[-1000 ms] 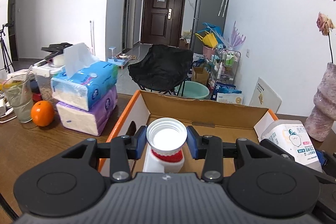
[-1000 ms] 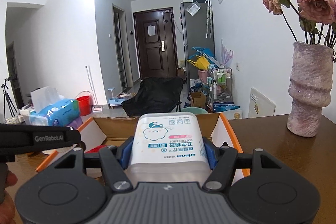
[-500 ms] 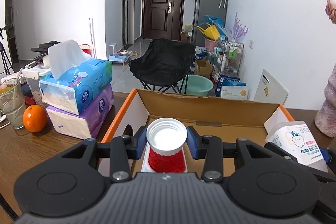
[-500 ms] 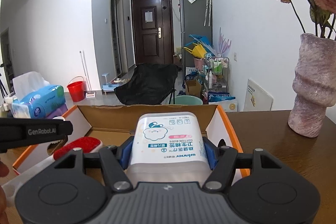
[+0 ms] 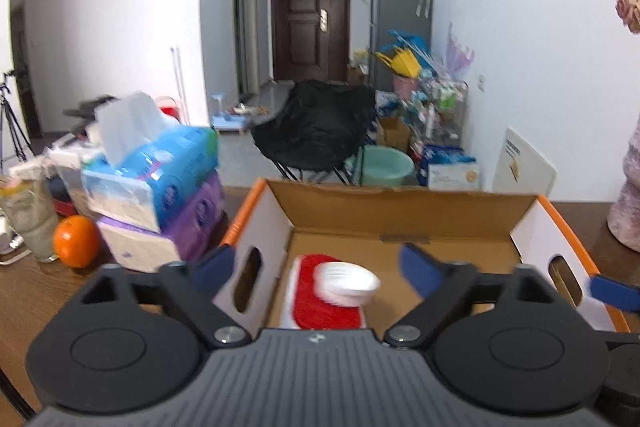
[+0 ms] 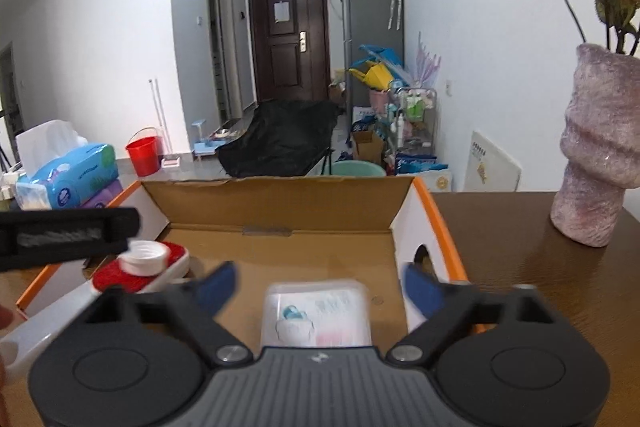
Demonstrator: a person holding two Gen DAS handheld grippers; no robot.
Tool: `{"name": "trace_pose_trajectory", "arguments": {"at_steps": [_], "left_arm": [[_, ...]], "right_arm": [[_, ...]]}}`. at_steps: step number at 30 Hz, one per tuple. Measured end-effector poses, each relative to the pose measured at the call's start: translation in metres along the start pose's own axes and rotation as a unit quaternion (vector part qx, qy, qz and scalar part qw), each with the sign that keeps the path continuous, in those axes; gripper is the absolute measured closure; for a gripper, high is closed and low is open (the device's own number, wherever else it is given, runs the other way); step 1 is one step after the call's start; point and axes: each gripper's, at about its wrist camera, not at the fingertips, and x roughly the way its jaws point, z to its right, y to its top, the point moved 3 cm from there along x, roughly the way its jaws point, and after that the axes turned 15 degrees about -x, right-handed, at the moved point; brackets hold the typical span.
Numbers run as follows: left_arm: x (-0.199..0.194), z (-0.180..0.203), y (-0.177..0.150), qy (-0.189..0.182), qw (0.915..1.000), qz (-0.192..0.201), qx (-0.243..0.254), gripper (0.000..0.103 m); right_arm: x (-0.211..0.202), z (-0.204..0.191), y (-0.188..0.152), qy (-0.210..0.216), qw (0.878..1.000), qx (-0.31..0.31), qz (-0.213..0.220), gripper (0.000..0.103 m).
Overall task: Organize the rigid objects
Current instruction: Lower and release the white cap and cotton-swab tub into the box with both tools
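Cardboard box [image 5: 404, 215] stood on the table [image 6: 540, 279]. Left gripper [image 5: 316, 269] fingers were opening, spread wide; the white-capped red container [image 5: 332, 295] lay between and below them on the box floor, untouched. Right gripper [image 6: 320, 287] fingers were opening too; the cotton-bud box [image 6: 318, 313] lay between them, free of both pads.

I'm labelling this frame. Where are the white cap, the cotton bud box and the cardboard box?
white cap [image 6: 143, 257], right wrist view, its side wall
cotton bud box [image 6: 318, 313], right wrist view, its top label
cardboard box [image 6: 280, 203], right wrist view, its far wall
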Motion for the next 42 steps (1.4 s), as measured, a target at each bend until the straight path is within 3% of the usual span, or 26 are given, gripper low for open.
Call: {"name": "trace_pose_trajectory", "arguments": {"at_steps": [17, 42], "left_arm": [[-0.019, -0.018, 0.009, 0.021, 0.9996, 0.013, -0.011, 0.0], [-0.097, -0.055, -0.02, 0.027, 0.9988, 0.037, -0.019, 0.0]], "right_arm": [[-0.008, 0.008, 0.0, -0.007, 1.0, 0.022, 0.004, 0.0], [-0.093, 0.022, -0.038, -0.038, 0.998, 0.014, 0.037, 0.0]]}}
